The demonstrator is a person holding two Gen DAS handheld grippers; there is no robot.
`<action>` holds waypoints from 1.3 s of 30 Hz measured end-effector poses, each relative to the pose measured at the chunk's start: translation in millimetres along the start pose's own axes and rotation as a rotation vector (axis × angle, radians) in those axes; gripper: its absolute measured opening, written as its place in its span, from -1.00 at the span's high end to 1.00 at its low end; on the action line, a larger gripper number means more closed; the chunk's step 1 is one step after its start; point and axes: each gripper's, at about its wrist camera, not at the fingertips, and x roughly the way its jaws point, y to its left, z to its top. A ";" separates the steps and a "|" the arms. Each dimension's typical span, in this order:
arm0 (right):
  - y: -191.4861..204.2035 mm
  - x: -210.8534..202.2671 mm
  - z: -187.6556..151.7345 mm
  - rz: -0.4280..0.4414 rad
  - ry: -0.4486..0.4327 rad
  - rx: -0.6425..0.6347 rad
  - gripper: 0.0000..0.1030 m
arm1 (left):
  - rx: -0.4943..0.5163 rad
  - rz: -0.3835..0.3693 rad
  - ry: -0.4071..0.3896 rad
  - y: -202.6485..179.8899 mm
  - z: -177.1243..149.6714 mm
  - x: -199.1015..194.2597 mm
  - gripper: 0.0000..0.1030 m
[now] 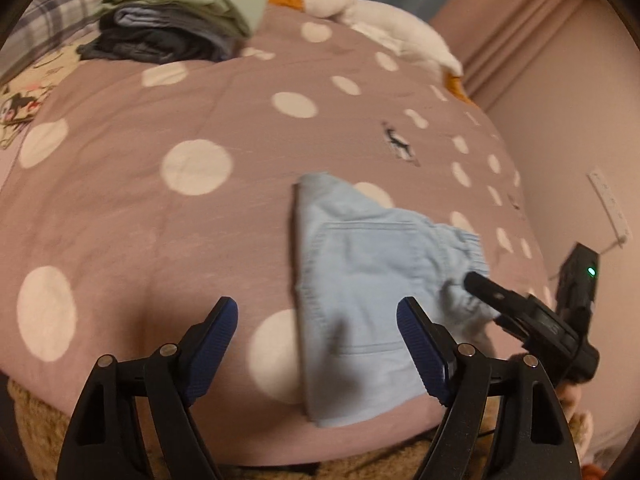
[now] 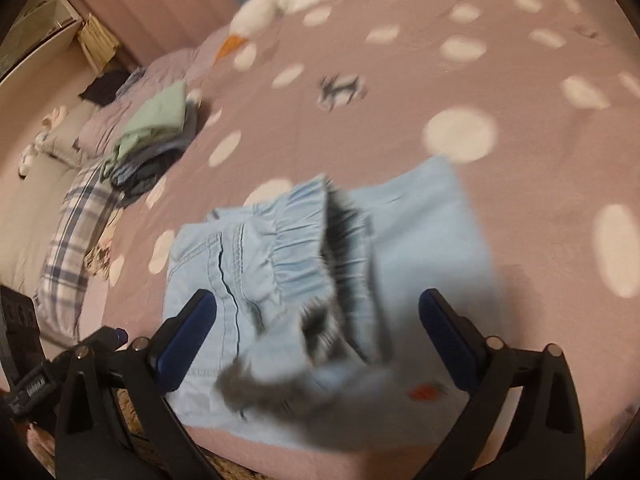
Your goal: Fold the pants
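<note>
Light blue pants (image 1: 360, 292) lie folded into a small bundle on the pink dotted bedspread (image 1: 160, 220) near its front edge. My left gripper (image 1: 320, 340) is open and empty just above the bundle's left part. My right gripper (image 2: 320, 340) is open over the pants (image 2: 280, 264), whose elastic waistband is ruffled and blurred between the jaws; it holds nothing. The right gripper also shows in the left wrist view (image 1: 500, 296), at the bundle's right edge.
A stack of folded clothes (image 1: 176, 20) with a green piece on top lies at the far left of the bed. A white goose plush (image 1: 380, 20) lies at the back. A plaid pillow (image 2: 76, 232) is on the left. A wall (image 1: 580, 120) stands to the right.
</note>
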 end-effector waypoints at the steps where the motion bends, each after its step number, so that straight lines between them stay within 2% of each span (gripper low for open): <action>1: -2.1 11.6 0.0 0.018 0.027 0.019 -0.31 | 0.002 0.014 0.002 -0.1 -0.3 0.8 -0.54; 2: -2.2 16.5 -1.5 0.021 0.016 0.019 -0.26 | 0.004 0.019 0.004 0.8 -1.8 0.2 -0.50; 4: 3.4 13.9 -3.1 0.041 0.009 -0.013 0.24 | 0.009 0.017 0.007 -0.7 -0.5 1.7 -0.42; 6: 8.8 -5.4 -3.0 0.051 -0.036 -0.011 0.39 | 0.023 0.014 0.005 -4.6 2.3 3.1 -0.32; 7: 11.2 -19.2 -3.3 0.066 -0.073 -0.020 0.44 | 0.034 0.012 -0.004 -5.8 4.0 1.4 -0.15; 8: 13.4 -34.7 -4.0 0.066 -0.116 -0.028 0.44 | 0.043 0.010 -0.008 -8.5 6.4 2.7 -0.02; 11: 11.6 -58.4 -4.9 -0.004 -0.168 -0.053 0.44 | 0.061 -0.019 -0.014 -18.7 15.4 11.0 0.10; 13: 2.4 -55.8 -6.7 -0.062 -0.161 -0.063 0.44 | 0.079 -0.033 -0.002 -26.8 22.3 23.1 0.14; 16: -18.1 -35.1 -11.9 -0.149 -0.107 -0.031 0.44 | 0.111 -0.017 0.037 -37.6 31.2 49.0 0.37; 19: -25.7 -21.4 -16.4 -0.171 -0.089 -0.017 0.39 | 0.116 -0.016 0.089 -40.7 30.8 74.7 0.38; 22: -29.3 -21.9 -15.9 -0.168 -0.096 -0.004 0.39 | 0.106 0.027 0.118 -33.4 21.4 89.0 0.37; 25: -27.5 -21.7 -17.1 -0.182 -0.093 -0.011 0.37 | 0.064 -0.008 0.128 -21.9 10.2 85.2 0.37; 30: -28.8 -19.7 -16.3 -0.185 -0.098 -0.005 0.35 | 0.049 -0.024 0.145 -12.7 -7.1 71.1 0.37; 39: -20.9 -38.7 -19.6 -0.212 -0.106 -0.038 0.26 | 0.083 -0.056 0.203 -19.2 -39.1 53.6 0.37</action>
